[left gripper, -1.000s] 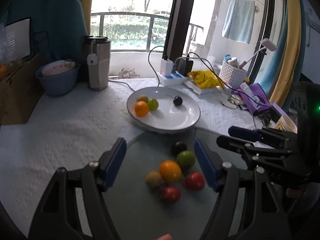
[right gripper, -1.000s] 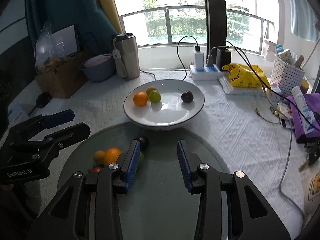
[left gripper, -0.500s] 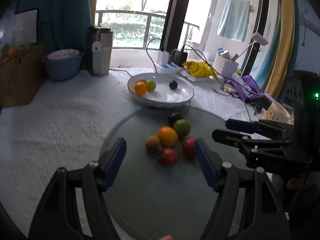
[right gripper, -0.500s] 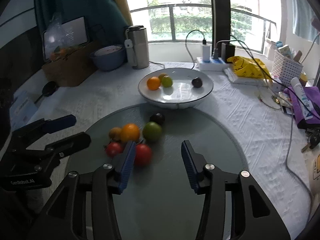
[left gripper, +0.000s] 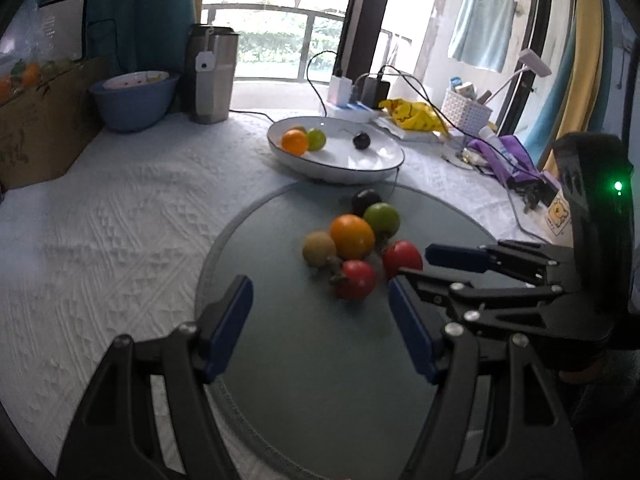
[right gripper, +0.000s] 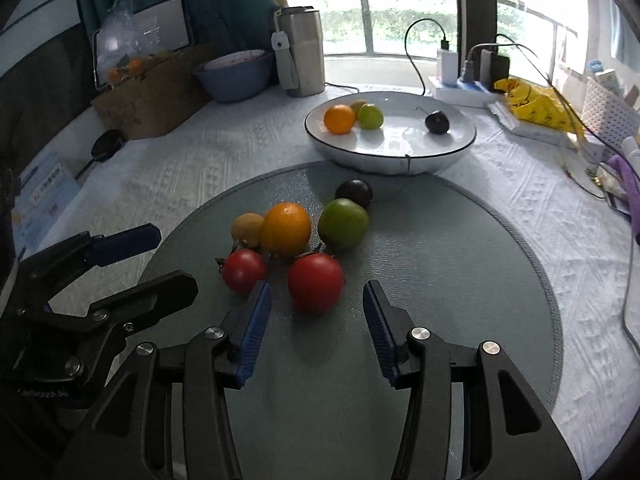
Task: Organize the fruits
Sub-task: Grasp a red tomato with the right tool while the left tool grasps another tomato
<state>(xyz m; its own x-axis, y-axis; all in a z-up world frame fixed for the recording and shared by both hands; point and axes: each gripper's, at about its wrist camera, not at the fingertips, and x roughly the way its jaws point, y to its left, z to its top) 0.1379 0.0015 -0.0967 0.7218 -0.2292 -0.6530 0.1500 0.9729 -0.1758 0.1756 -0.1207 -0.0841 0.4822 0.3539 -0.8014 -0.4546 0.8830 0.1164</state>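
Jaws apart (both pairs), empty, tomato (right gripper: 315,281) ahead

Brown fruit (right gripper: 357,105) half-hidden behind orange (right gripper: 339,119)

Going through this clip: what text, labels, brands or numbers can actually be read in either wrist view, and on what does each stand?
None reads clearly.
Left gripper body: pale lettering, too blurred to read.
Tablet screen: lines of text, too small.
Leaflet at the table's left edge: printed lines, unreadable.
Hang tag on the steel flask: no legible text.
Small box with a bear picture: no readable words.
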